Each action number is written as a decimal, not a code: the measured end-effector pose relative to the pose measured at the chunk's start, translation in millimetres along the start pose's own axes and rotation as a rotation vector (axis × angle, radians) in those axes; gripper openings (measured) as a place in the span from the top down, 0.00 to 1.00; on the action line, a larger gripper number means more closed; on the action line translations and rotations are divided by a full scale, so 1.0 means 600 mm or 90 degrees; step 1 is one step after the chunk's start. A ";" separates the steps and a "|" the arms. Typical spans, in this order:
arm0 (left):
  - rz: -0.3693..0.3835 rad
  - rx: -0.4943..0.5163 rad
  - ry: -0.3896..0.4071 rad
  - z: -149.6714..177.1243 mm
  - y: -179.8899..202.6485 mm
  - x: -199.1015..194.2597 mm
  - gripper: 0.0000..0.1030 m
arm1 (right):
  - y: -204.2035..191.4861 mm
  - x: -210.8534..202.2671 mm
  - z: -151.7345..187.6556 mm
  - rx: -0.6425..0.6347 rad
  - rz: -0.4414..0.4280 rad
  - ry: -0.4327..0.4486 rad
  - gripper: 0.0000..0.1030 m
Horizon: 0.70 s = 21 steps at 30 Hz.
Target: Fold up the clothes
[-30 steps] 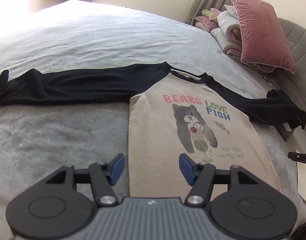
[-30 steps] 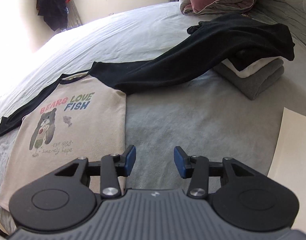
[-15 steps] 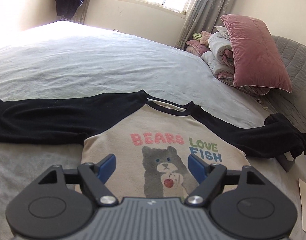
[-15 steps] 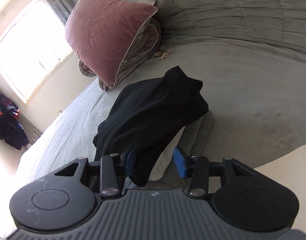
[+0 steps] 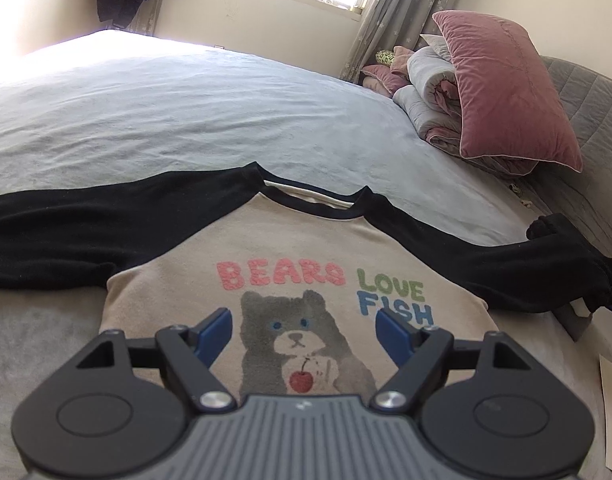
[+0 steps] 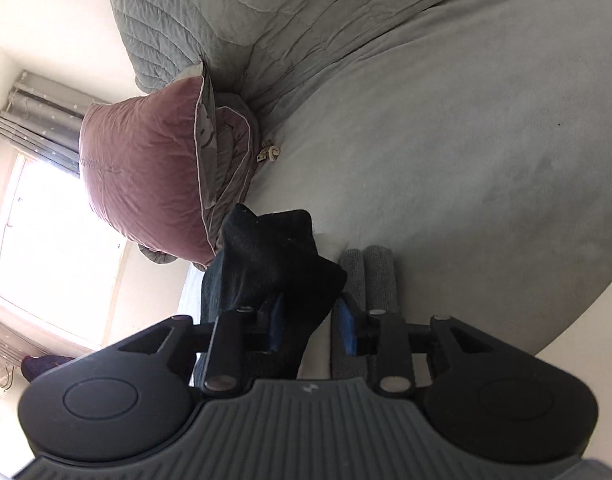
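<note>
Nearest to you, your right gripper [image 6: 307, 326] has rolled onto its side and its jaws have just been closing around the black cuff [image 6: 274, 264] of the shirt's right sleeve; the cloth sits between the 2 blue pads, but the far pad appears to stand just clear of it, so you do not look to have a firm pinch yet. That cuff is draped over a small stack of folded towels [image 6: 367, 276] at the edge of the bed [image 6: 485, 128]. Your left gripper [image 5: 304, 330] hovers with its jaws spread wide and nothing in them, low over the bear print on the chest of the shirt [image 5: 306, 248], which lies face up and flat on the bed with both black sleeves stretched out to the sides. Beyond, a pink pillow [image 5: 505, 92] leans on rolled bedding by the headboard. You seem to be at the 1st fold: bringing the right sleeve in across the body. Next, finish the pinch on the cuff, lift it clear of the towels without dragging them, and carry it over the chest; your left gripper is placed to pin the body or to go for the other sleeve.
</note>
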<state>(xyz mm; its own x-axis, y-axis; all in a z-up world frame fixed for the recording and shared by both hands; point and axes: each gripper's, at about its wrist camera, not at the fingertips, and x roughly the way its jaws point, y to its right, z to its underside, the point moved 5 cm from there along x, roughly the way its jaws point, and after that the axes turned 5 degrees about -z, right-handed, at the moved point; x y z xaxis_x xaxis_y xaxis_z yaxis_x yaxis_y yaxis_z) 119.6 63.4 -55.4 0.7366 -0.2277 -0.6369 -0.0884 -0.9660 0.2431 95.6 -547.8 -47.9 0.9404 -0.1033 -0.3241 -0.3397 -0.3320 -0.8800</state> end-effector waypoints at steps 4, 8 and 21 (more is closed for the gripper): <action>0.001 -0.005 0.002 -0.001 -0.001 -0.001 0.22 | -0.023 -0.016 -0.006 -0.050 0.000 0.022 0.89; 0.001 -0.010 0.005 -0.004 -0.004 -0.005 0.22 | -0.076 -0.037 -0.001 -0.147 0.012 0.059 0.89; 0.018 -0.025 -0.008 -0.013 -0.018 -0.014 0.24 | -0.305 -0.029 0.125 -0.407 -0.111 0.000 0.89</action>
<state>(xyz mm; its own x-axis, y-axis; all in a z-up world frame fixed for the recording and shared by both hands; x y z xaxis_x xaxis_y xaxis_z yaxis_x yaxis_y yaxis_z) 119.6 76.7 -47.3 0.7261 -0.2567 -0.6379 -0.0828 -0.9536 0.2894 140.1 -415.0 92.7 0.9808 0.0017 -0.1953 -0.1061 -0.8350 -0.5400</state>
